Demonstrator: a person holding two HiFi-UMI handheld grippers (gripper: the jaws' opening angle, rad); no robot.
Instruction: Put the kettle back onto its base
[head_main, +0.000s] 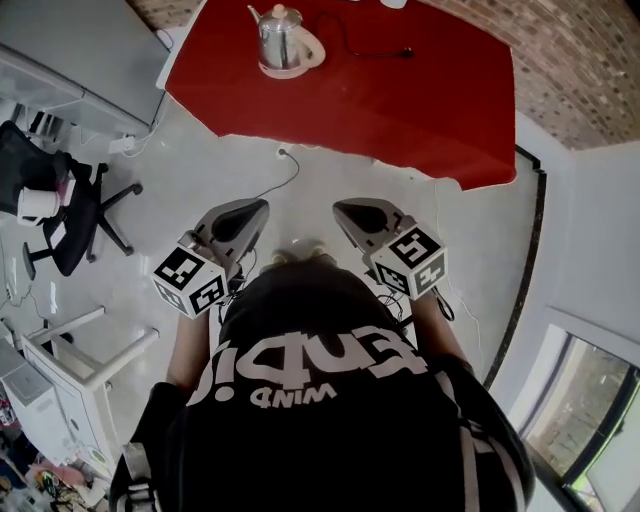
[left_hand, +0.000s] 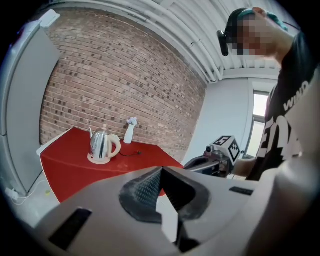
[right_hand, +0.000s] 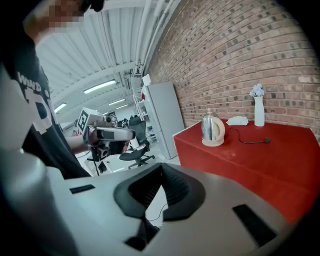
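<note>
A steel kettle (head_main: 280, 38) with a cream handle stands upright on its cream base (head_main: 296, 64) at the far left of the red table (head_main: 420, 100). It also shows as the kettle (left_hand: 101, 144) in the left gripper view and the kettle (right_hand: 212, 127) in the right gripper view. My left gripper (head_main: 262, 206) and right gripper (head_main: 340, 207) hang side by side over the floor in front of the person's chest, well short of the table. Both point toward it. The left gripper (left_hand: 161, 170) and the right gripper (right_hand: 161, 167) are shut with nothing between the pads.
A black cord (head_main: 370, 45) trails from the base across the table. A white bottle with flowers (right_hand: 258, 111) stands by the brick wall. A black office chair (head_main: 70, 215), a grey cabinet (head_main: 70, 60) and a white rack (head_main: 70, 360) stand at left. A cable (head_main: 285, 175) lies on the floor.
</note>
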